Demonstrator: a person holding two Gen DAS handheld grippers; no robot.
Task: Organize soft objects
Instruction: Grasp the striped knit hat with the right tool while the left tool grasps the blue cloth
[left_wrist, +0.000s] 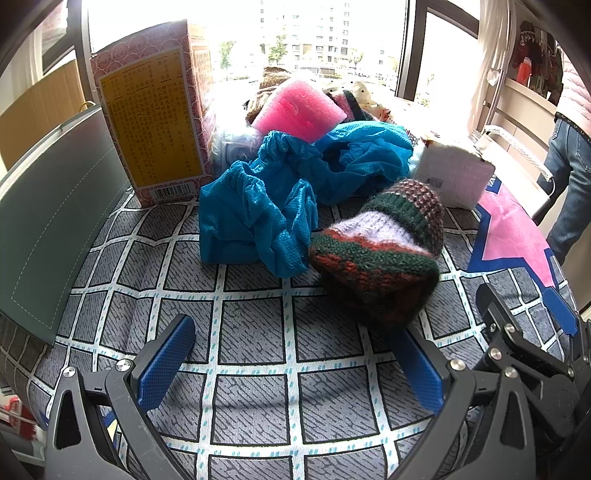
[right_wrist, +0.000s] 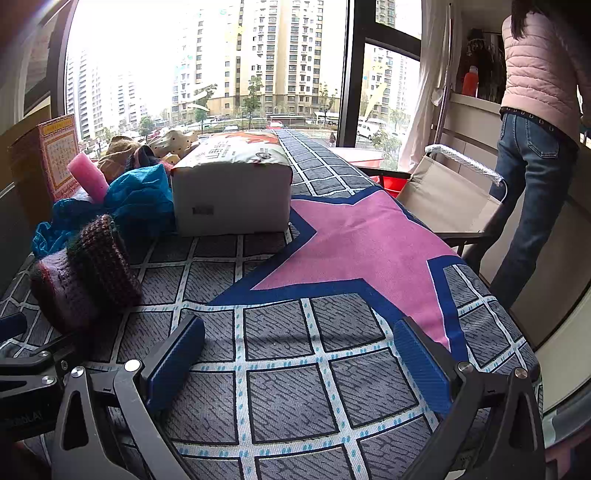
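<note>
A knitted hat in green, red and lilac lies on the checked cloth, just beyond my left gripper, which is open and empty. It also shows in the right wrist view at the left. Behind it lie crumpled blue plastic covers and a pink foam piece, which also shows in the right wrist view. My right gripper is open and empty over bare cloth, to the right of the hat.
A red and yellow box stands at the back left, with a grey-green panel beside it. A white tissue pack lies behind the hat. A folding chair and a person are at the right.
</note>
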